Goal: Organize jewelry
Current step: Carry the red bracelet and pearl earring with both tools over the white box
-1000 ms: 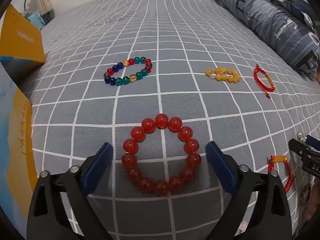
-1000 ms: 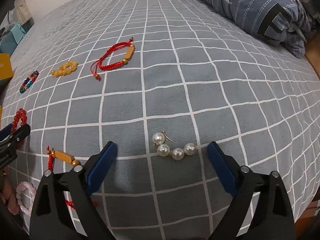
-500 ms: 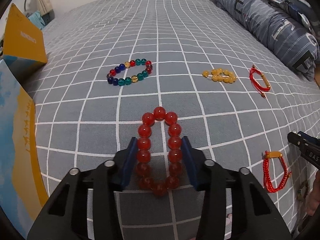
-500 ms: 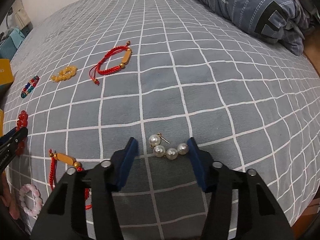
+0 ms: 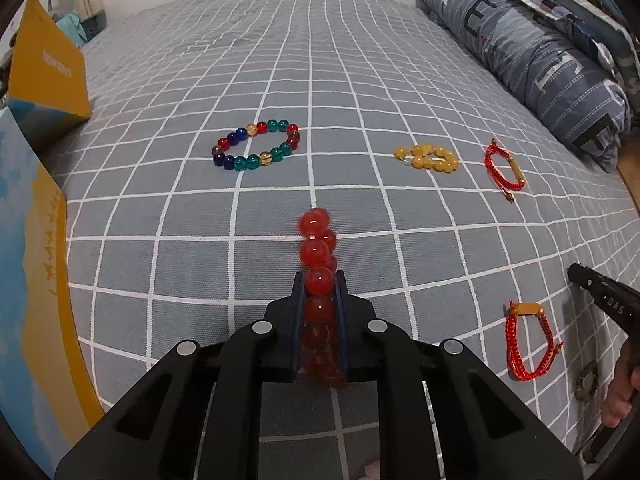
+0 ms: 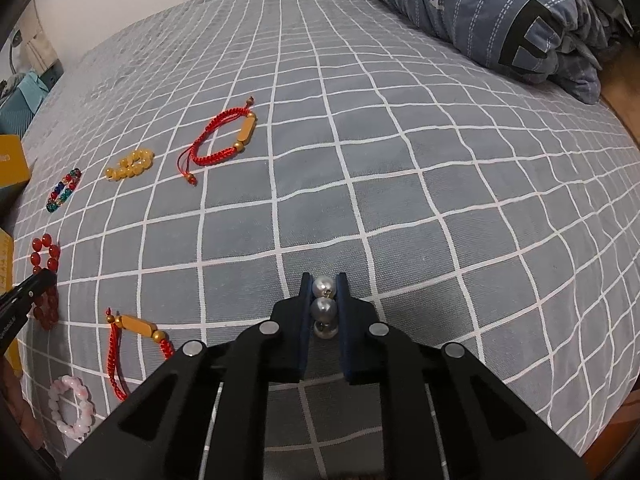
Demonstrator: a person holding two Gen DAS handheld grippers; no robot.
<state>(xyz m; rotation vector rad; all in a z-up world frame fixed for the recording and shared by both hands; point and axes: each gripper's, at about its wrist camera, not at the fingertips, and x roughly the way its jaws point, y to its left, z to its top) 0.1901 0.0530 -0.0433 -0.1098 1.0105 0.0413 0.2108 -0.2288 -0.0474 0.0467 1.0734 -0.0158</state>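
Looking across the bed (image 5: 360, 80) from left to right, I see a yellow and blue box (image 5: 48, 76) at the far left edge of the grey checked cover. Next comes a multicoloured bead bracelet (image 5: 256, 145) lying flat. My left tool (image 5: 319, 292) is clenched on the red bead bracelet (image 5: 318, 254), squeezing its loop into a narrow line that sticks out past the tips. Further right lie a small yellow bead bracelet (image 5: 428, 158) and a red cord bracelet (image 5: 502, 168), near each other but apart. Closer to me, a second red cord bracelet (image 5: 528, 340) rests beside my right tool's arm. A pink bead bracelet (image 6: 72, 408) sits near the bed's front edge. My right tool (image 6: 324, 292) is clenched on the pearl piece (image 6: 323, 308), its pearls stacked in a row between the blue pads. A folded blue quilt (image 6: 500, 12) lies along the far right side.
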